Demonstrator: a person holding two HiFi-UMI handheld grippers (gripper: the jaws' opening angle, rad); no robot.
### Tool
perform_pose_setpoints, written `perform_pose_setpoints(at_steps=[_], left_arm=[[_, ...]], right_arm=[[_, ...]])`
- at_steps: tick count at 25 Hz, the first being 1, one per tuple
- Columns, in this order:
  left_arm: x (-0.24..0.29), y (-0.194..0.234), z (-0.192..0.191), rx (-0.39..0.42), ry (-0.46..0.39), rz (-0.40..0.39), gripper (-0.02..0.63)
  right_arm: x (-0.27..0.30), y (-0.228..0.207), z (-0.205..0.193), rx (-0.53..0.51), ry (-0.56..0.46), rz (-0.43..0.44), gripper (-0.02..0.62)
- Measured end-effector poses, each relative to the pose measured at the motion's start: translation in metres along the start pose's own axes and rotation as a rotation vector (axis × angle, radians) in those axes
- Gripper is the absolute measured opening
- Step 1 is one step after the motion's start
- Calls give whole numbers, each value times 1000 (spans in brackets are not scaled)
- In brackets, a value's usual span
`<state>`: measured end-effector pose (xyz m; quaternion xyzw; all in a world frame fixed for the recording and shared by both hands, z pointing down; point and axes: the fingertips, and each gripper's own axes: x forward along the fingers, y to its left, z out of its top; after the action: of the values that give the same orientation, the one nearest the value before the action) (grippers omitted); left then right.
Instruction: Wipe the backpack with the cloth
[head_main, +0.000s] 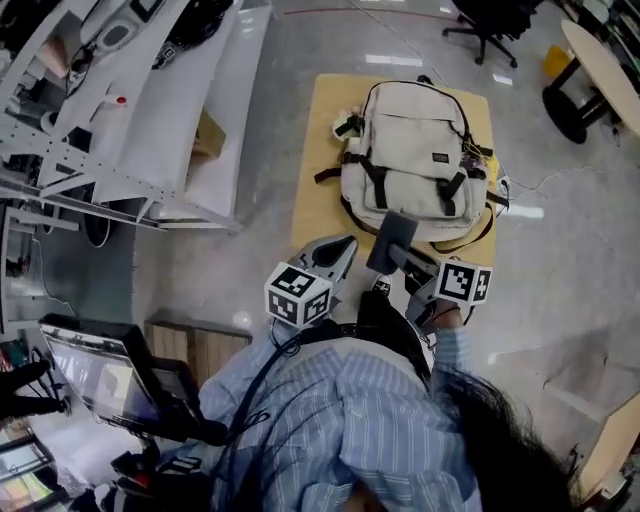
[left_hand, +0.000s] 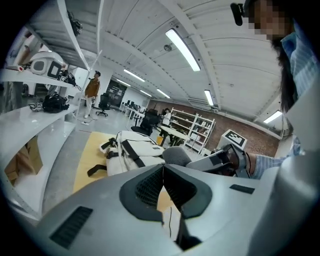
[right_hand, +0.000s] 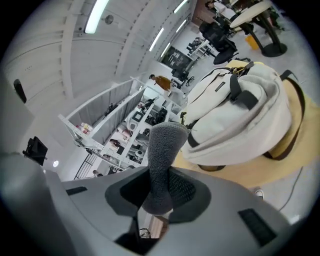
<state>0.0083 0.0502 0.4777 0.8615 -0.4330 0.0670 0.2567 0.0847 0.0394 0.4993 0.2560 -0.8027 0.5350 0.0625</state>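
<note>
A beige backpack with black straps lies flat on a small wooden table. My right gripper is shut on a grey cloth, held just short of the backpack's near edge. In the right gripper view the cloth stands up between the jaws, with the backpack ahead. My left gripper is shut and holds nothing, at the table's near edge left of the cloth. The left gripper view shows the backpack ahead and the cloth to the right.
White shelving runs along the left of the table. A monitor and equipment sit at lower left. An office chair and a round table stand beyond. A cable runs across the floor on the right.
</note>
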Motion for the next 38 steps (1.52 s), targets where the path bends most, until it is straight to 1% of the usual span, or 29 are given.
perform_pose_setpoints(at_steps=[4, 7, 10, 12, 15, 19, 23, 26, 29, 32, 35, 38], left_arm=[[-54, 17, -25, -47, -49, 21, 5], [-82, 26, -48, -94, -62, 18, 5], [-98, 22, -67, -131, -59, -5, 5], [-108, 13, -74, -126, -54, -20, 5], [-121, 0, -77, -96, -55, -32, 5], [-130, -10, -76, -77, -65, -18, 5], [-133, -29, -70, -57, -86, -6, 5], [-124, -51, -64, -60, -111, -1, 5], [-101, -89, -66, -73, -121, -22, 5], [-71, -141, -79, -58, -108, -59, 5], [-49, -186, -96, -67, -103, -63, 5], [-36, -222, -113, -74, -100, -60, 5]], right_arm=[[19, 26, -50, -31, 25, -35, 94], [26, 47, -85, -47, 16, -56, 94], [24, 59, -114, -79, 32, -85, 94], [21, 64, -130, -93, 47, -95, 94], [15, 69, -140, -106, 43, -101, 94], [8, 74, -141, -117, 28, -84, 94], [-9, 76, -141, -162, 30, -87, 94], [-33, 73, -141, -215, 38, -112, 94], [-76, 54, -148, -251, 51, -155, 94], [-126, 28, -157, -257, 52, -187, 94], [-166, 6, -166, -254, 66, -185, 94], [-201, -8, -181, -261, 83, -178, 94]])
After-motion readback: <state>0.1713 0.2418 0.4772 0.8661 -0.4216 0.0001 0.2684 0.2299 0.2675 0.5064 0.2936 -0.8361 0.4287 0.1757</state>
